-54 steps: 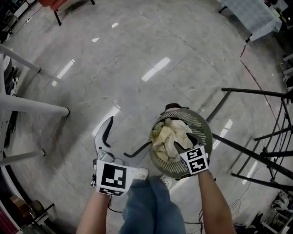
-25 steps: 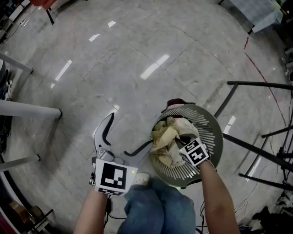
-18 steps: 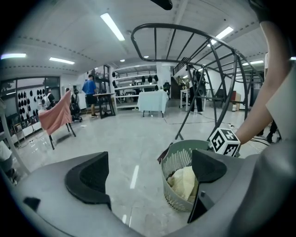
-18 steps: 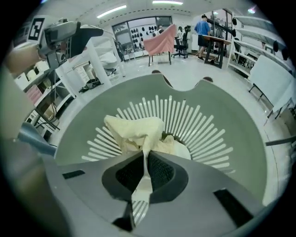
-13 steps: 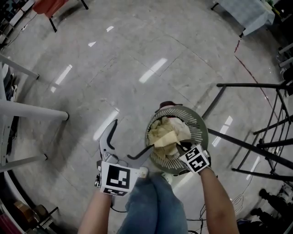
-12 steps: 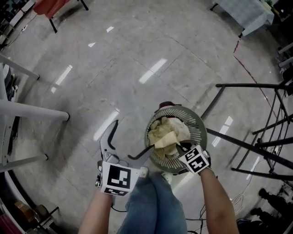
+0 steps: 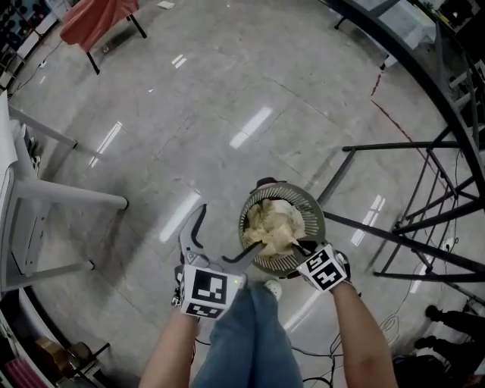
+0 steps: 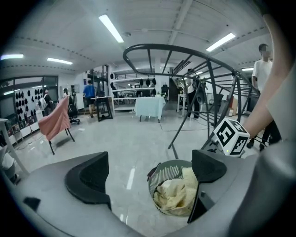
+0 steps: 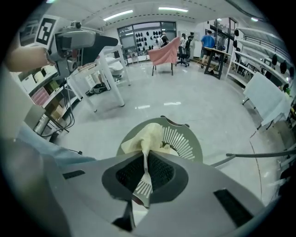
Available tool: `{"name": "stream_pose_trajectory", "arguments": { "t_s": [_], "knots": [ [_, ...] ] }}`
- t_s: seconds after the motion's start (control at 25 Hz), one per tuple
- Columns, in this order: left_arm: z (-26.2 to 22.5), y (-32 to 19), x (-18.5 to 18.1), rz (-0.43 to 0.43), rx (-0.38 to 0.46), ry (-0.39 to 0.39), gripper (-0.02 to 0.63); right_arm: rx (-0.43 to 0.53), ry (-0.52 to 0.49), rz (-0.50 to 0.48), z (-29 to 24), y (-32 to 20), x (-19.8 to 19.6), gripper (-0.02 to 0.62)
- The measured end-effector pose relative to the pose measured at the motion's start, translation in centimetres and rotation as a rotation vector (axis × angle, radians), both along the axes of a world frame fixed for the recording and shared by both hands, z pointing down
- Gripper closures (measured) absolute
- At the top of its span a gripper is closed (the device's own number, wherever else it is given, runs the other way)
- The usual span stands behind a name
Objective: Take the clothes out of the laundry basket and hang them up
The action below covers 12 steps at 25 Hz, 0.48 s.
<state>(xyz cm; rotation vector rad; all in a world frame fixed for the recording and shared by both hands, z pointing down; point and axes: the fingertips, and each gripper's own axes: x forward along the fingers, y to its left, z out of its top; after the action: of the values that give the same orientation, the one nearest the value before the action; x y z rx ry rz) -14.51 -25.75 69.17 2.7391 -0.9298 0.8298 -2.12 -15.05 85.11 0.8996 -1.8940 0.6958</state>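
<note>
We see a pale yellow crumpled cloth garment (image 7: 274, 231) in a grey-green slatted plastic laundry basket (image 7: 316, 220) on the glossy grey marbled floor (image 7: 227, 91). The left tool (image 7: 225, 233) and right tool (image 7: 297, 245) are grey, with black pads (image 8: 90, 173) and black-and-white square markers (image 7: 207, 292). Our blue denim jeans (image 7: 246, 333) show below. A salmon-pink draped cloth (image 7: 95, 19) lies far off, and the black metal drying rack (image 7: 424, 151) stands to the right.

Crumpled pale yellow cloth (image 7: 273, 232) in round green slatted basket (image 7: 314, 218)
</note>
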Motion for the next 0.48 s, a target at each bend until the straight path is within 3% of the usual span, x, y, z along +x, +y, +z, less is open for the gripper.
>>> {"name": "stream_pose_trajectory", "arguments": {
  "t_s": [0.48],
  "knots": [
    [-8.4,3.6,0.1,0.036,-0.031,0.002,0.04,0.073,-0.009,0.034,-14.2,1.7,-1.0,0.581]
  ]
}}
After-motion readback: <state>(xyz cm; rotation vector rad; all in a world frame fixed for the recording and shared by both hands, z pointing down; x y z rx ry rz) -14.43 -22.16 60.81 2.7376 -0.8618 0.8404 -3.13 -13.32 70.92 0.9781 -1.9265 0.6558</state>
